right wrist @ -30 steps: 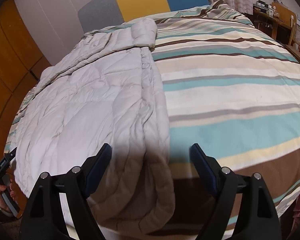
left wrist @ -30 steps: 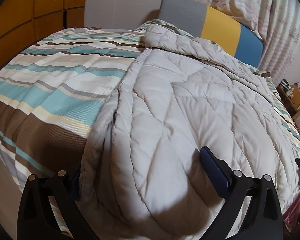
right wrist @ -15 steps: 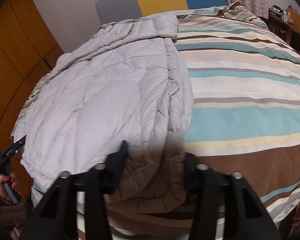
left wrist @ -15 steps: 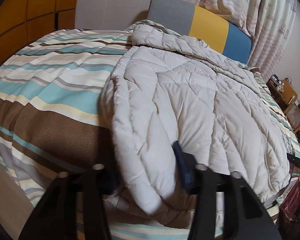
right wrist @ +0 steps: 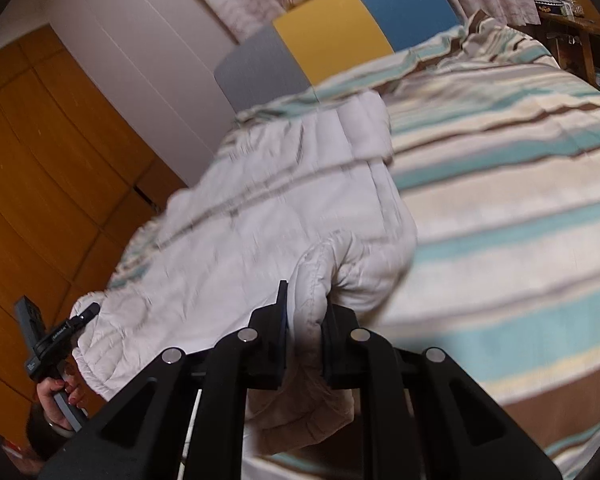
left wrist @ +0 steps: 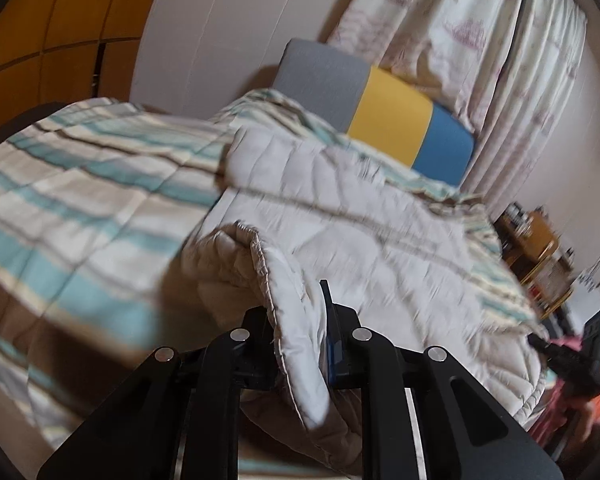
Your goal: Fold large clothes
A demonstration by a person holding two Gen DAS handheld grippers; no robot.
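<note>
Both tools, left (left wrist: 300, 332) and right (right wrist: 305, 332), clamped on quilted coat (left wrist: 364, 240) hem, striped bedspread (right wrist: 500, 184) alongside.

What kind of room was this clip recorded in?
A bedroom, most likely: a bed with a striped duvet, a grey, yellow and blue headboard, patterned curtains, and wooden wardrobe doors.

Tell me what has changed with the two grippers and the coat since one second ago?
Both grippers closed on the near hem of the coat: the left gripper and the right gripper were open around it, and now they pinch it and lift it off the striped bedcover. The coat's far end still lies near the headboard.
</note>
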